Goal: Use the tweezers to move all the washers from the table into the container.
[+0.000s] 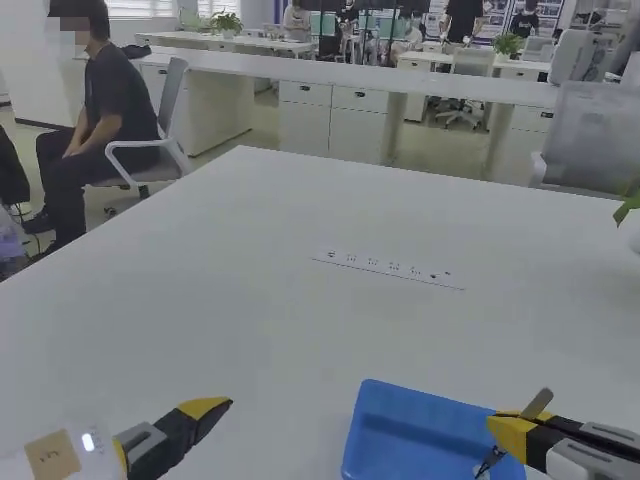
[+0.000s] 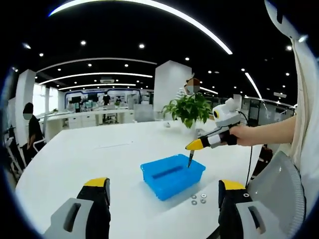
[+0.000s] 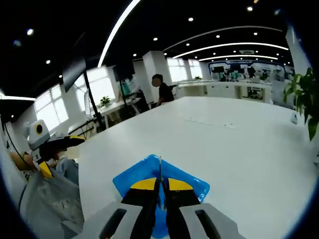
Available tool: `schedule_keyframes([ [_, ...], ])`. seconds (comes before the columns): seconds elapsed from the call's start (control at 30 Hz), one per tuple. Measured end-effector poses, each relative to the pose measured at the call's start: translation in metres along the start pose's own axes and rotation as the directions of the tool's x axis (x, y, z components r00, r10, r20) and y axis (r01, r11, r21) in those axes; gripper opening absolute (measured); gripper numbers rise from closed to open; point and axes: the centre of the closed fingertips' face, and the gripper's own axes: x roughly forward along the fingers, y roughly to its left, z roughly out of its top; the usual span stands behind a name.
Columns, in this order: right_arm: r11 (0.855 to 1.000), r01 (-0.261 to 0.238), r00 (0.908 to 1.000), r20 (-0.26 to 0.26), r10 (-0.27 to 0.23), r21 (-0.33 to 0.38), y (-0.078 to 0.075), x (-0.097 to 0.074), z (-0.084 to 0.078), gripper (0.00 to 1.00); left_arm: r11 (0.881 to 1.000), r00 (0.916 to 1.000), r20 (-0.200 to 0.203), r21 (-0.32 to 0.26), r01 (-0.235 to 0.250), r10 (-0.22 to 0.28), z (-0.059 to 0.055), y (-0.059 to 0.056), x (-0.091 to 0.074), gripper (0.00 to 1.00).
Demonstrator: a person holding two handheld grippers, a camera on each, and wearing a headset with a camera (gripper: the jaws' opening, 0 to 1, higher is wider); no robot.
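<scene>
Far left, a seated person [image 1: 95, 110] on an office chair, well back from the action. Down at the near edge, the left hand-held gripper [image 2: 163, 185] hangs over the white surface [image 1: 250, 300], its yellow-tipped jaws spread wide apart, nothing between them, touching nothing.

Moving right: the blue container [image 2: 169, 177], a shallow rectangular tray, sits flat on the surface straight ahead of those spread jaws. Just beside its near right corner lies a small cluster of washers [image 2: 203, 200], flat on the surface, outside the container (too small to count with confidence).

Further right comes the right hand-held gripper [image 3: 160, 185], jaws squeezed almost together and clamped on the tweezers [image 3: 160, 169]. From the left gripper view the tweezers point steeply down at the container's right end; whether the tips touch the container, I cannot tell. From its own view the thin metal shaft rises straight out between the two yellow pads, with the blue container beneath. Behind it, a potted plant [image 2: 189, 109] stands at the surface's far edge.
</scene>
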Motion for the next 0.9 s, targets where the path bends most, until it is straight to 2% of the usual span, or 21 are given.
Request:
schedule_keyframes([
  [0.13, 0.999, 0.026, 0.9991, -0.034, -0.027, -0.022, -0.012, 0.007, -0.009, 0.02, 1.0, 1.0, -0.006, 0.008, -0.006, 0.006, -0.001, 0.001, 0.0, 0.91],
  [0.4, 0.999, 0.012, 0.9975, -0.069, -0.015, -0.05, -0.017, 0.014, -0.021, 0.02, 1.0, 0.9998, -0.001, -0.001, -0.02, 0.02, 0.0, 0.005, -0.001, 0.9],
  [0.9, 0.997, 0.002, 0.9975, -0.07, -0.007, -0.073, -0.019, 0.017, -0.024, 0.03, 1.0, 0.9997, -0.008, -0.003, -0.021, 0.021, -0.002, 0.005, -0.001, 0.88],
])
